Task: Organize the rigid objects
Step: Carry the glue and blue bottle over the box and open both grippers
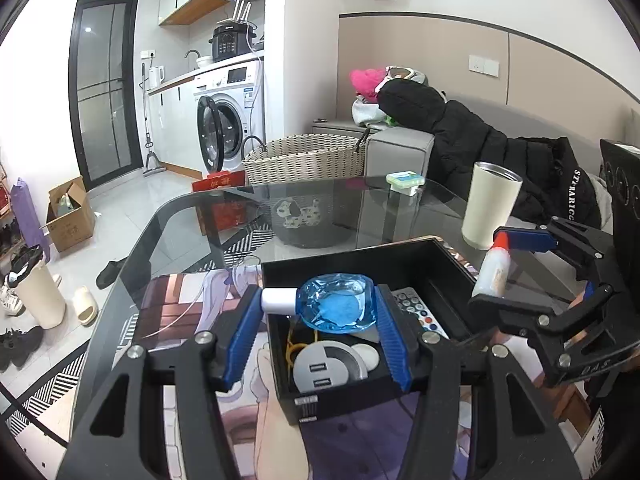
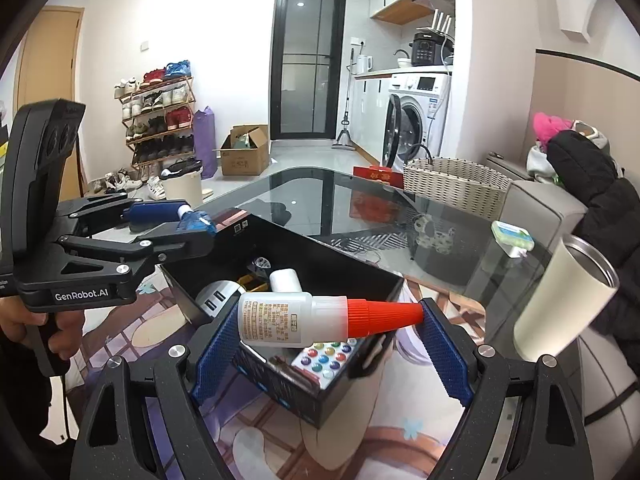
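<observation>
At the left, the left gripper (image 1: 316, 316) pinches a clear blue bottle (image 1: 338, 306) with a white cap between its blue pads, holding it over the near left part of the open black box (image 1: 444, 258), which sits on a printed mat on the glass table (image 1: 192, 224). Inside the box lie a grey USB hub (image 1: 326, 366), a white round disc (image 1: 366, 356) and a remote with coloured buttons (image 1: 418, 310). To the right, the right gripper (image 2: 328, 334) clamps a white glue bottle (image 2: 288, 318) with a red nozzle lengthwise over the box, base against one pad and tip against the other, and a cream tumbler (image 1: 490, 204) stands on the table beyond.
</observation>
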